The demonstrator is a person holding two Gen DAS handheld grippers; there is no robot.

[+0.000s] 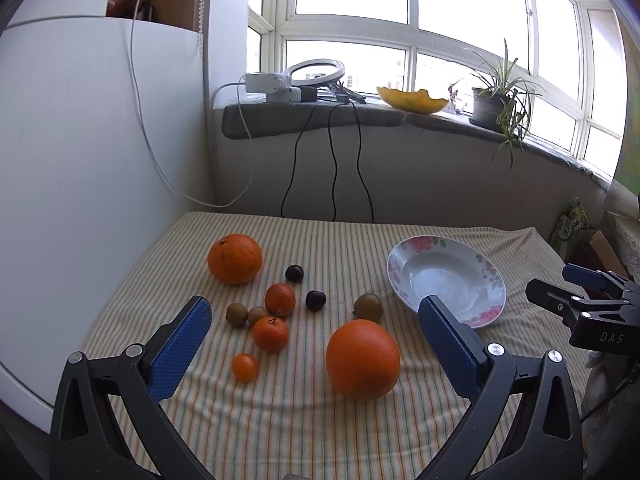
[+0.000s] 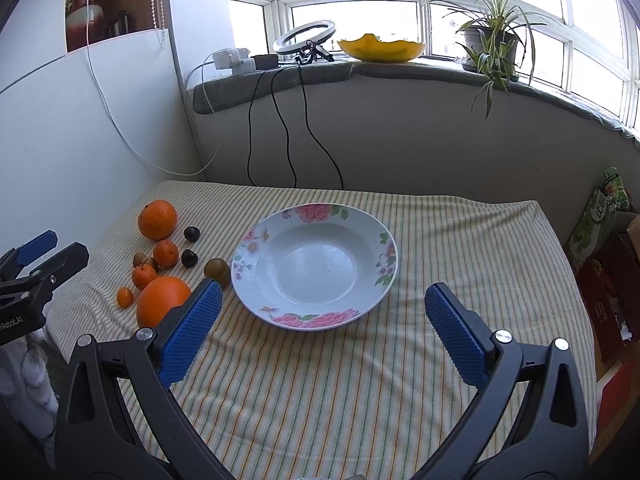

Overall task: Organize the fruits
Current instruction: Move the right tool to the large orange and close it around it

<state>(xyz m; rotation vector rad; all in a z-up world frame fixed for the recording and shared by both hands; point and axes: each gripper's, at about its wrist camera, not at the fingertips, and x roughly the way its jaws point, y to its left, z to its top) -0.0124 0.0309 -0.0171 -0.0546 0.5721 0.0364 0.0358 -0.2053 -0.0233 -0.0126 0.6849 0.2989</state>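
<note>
My left gripper (image 1: pixel 316 316) gapes wide over the near orange (image 1: pixel 362 359); my right gripper (image 2: pixel 322 304), equally wide, faces the empty plate (image 2: pixel 256 240).

We see two large round oranges (image 1: pixel 362 358), smaller tangerines (image 1: pixel 271 333), brown kiwis (image 1: pixel 368 307) and dark plums (image 1: pixel 316 300) clustered near the bench's left edge, beside an empty floral ceramic plate (image 2: pixel 256 240).

Left gripper (image 1: pixel 315 326): jaws spread wide, nothing between the blue pads (image 1: pixel 182 346), held low, aimed forward and slightly down. Right gripper (image 2: pixel 322 310): jaws equally wide, empty, same forward tilt. The two sit side by side, apart, each visible at the other's frame edge.
</note>
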